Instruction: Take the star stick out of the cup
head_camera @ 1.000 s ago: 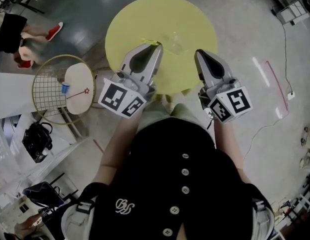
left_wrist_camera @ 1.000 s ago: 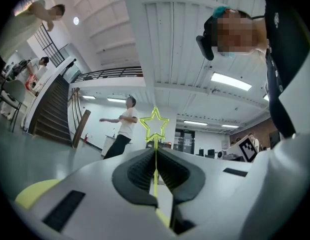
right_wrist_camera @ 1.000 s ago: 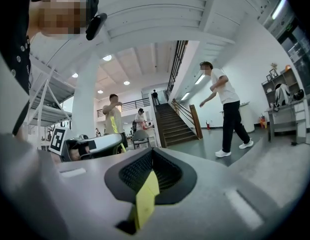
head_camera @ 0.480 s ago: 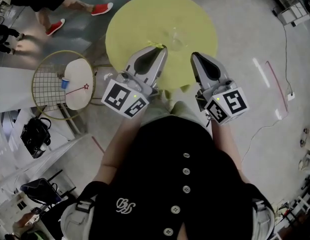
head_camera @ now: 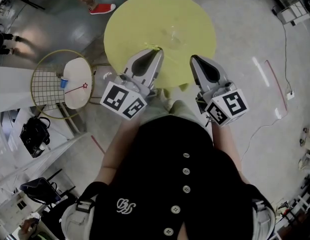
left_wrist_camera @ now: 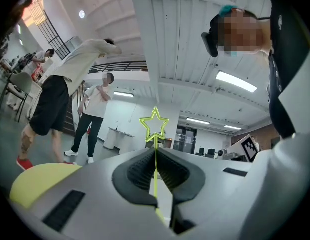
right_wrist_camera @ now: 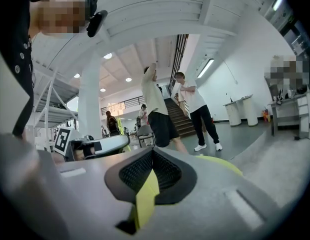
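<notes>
Star stick point(left_wrist_camera: 155, 140), thin and yellow-green, is pinched between the closed jaws of the left hand-held gripper point(left_wrist_camera: 155, 154). Its shaft runs up through the seam of the pads and its outlined star stands clear above the jaw tips. From the head view, that gripper's tips sit over the near edge of the round yellow counter point(head_camera: 145, 19), so the stick is outside the cup.

The right hand-held gripper point(right_wrist_camera: 152, 153) is also at the near edge of the counter, to the right of the left one and apart from it. Its jaws are pressed together with nothing between them, and only the yellow of the counter shows through the gap lower down.

A clear cup point(head_camera: 176, 35) stands near the middle of the counter, beyond both grippers and touching neither.

On the floor to the left of the counter, a small white round stand point(head_camera: 77, 74) sits inside a wire hoop point(head_camera: 45, 91). It carries a blue cup point(head_camera: 64, 82) and a red star stick point(head_camera: 77, 89).

Past the counter's far left edge, a red shoe point(head_camera: 102, 7) of a standing person is planted on the floor.
</notes>
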`<state>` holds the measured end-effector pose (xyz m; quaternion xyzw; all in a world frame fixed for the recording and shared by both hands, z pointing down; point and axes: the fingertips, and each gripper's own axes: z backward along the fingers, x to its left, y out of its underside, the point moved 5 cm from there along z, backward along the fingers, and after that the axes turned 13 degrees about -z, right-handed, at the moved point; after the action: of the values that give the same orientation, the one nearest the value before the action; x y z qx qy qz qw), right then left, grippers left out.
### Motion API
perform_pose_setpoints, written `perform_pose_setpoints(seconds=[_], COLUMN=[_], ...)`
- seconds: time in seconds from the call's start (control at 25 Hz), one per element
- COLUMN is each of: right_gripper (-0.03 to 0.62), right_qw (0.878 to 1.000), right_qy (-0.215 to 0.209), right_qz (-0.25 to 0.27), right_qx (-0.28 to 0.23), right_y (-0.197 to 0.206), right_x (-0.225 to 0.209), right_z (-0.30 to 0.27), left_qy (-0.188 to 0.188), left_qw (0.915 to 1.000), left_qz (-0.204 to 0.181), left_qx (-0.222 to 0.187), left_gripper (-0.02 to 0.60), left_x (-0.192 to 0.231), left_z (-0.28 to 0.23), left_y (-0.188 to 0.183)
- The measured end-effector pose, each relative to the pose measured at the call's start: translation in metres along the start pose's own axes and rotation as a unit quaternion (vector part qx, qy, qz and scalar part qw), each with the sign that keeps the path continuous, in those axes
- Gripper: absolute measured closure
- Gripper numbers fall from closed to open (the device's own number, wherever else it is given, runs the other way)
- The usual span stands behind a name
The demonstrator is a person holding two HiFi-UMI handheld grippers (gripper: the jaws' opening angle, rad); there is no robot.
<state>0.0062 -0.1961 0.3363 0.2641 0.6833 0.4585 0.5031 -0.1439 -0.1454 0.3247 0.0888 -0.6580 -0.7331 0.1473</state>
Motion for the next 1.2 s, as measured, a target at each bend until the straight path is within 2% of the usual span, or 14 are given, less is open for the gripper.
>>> perform_pose_setpoints(seconds=[1.2], right_gripper=[0.591], right_qw=[0.999], right_qy=[0.003], right_qz=[0.018], right_qx=[0.032], right_y=[0.014], right_x=[-0.001], right_z=[-0.005], left_qy=[0.023], left_qw=[0.9993], left_qz=[0.021], left_qx=[0.021], left_gripper=[0.565], left_x=[-0.004], left_z=[-0.012], left_y=[0.016])
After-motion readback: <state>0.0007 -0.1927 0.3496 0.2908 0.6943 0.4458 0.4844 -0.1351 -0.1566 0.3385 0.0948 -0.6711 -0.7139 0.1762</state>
